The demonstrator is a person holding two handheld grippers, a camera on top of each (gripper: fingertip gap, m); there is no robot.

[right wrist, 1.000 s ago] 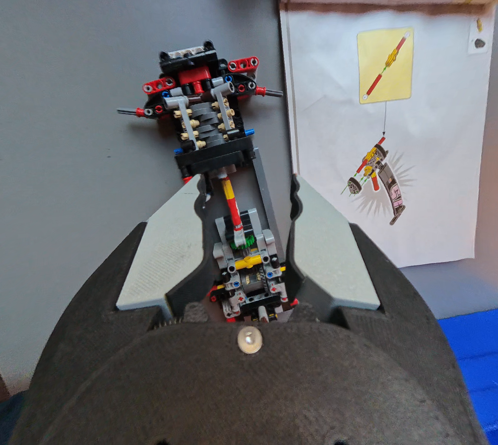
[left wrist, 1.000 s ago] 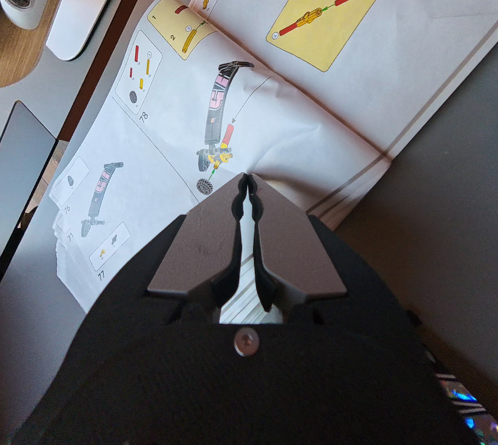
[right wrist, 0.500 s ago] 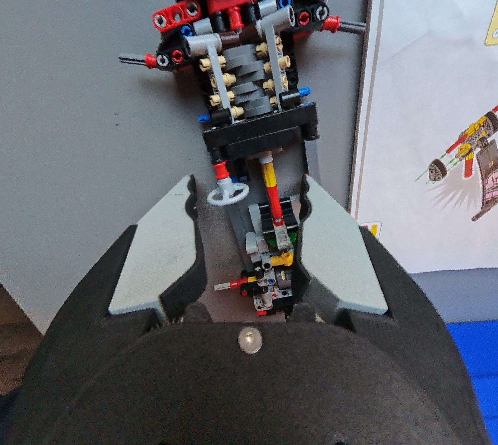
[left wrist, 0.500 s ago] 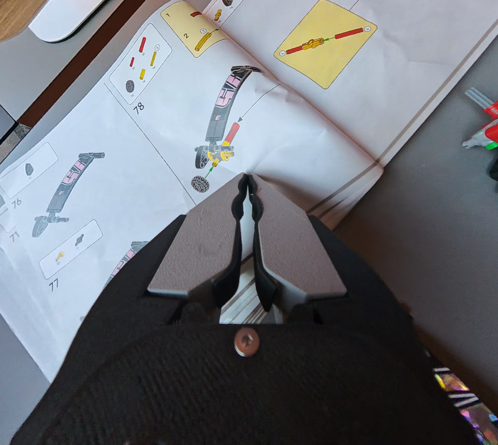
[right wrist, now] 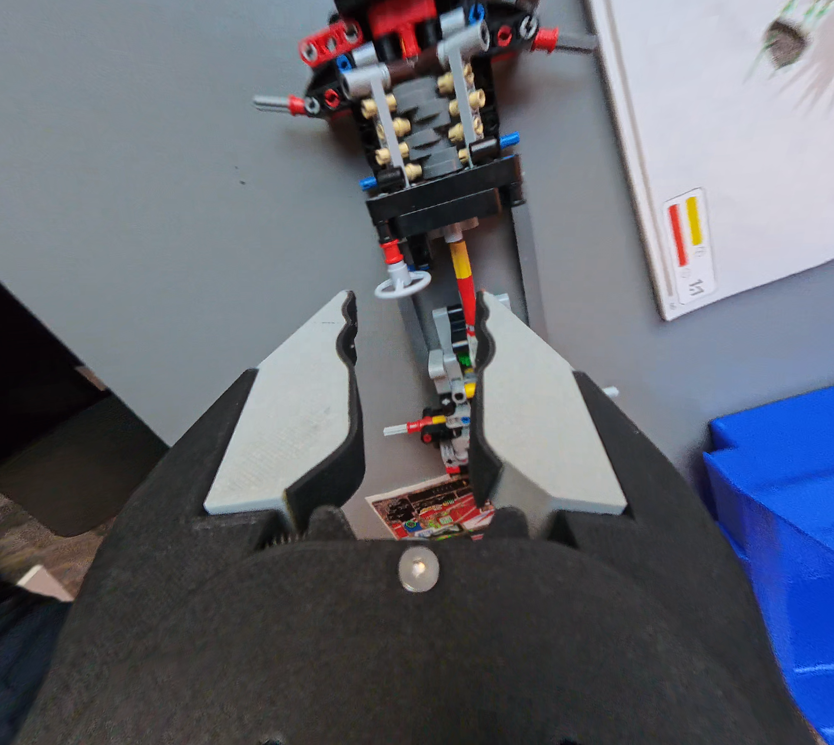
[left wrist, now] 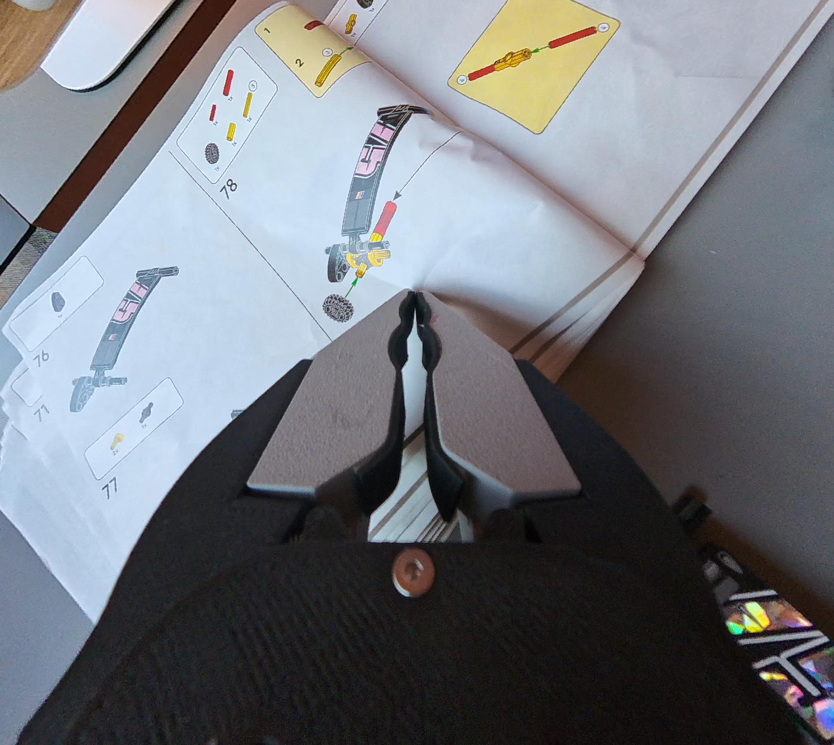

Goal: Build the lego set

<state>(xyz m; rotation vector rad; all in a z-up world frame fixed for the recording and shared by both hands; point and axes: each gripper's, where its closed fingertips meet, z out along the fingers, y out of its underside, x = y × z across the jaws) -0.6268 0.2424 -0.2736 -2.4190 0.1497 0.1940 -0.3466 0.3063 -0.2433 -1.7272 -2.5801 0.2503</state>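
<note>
My left gripper [left wrist: 414, 297] is shut on a page [left wrist: 280, 227] of an open instruction booklet. The page's creases run into the fingertips, and it arches up from the booklet's other page [left wrist: 632, 92]. In the right wrist view a brick-built car chassis [right wrist: 428, 128], black, red and grey, lies on the grey table [right wrist: 158, 137]. My right gripper [right wrist: 415, 304] is open around its narrow rear part. The right finger [right wrist: 519, 362] is against the red and yellow shaft side. The left finger [right wrist: 307, 376] stands clear of it. A small grey steering wheel [right wrist: 401, 286] sits just ahead of the fingertips.
The booklet [right wrist: 722, 114] lies right of the chassis. A blue bin [right wrist: 776, 498] stands at the lower right. A colourful sticker sheet [right wrist: 433, 511] lies under the gripper. The table edge drops to a dark floor [right wrist: 45, 407] at the left. A white stand base [left wrist: 113, 28] is beyond the booklet.
The left gripper stays shut on the page and has shifted with it. The right gripper opened wider, then narrowed, and moved so the chassis rear now lies against its right finger.
</note>
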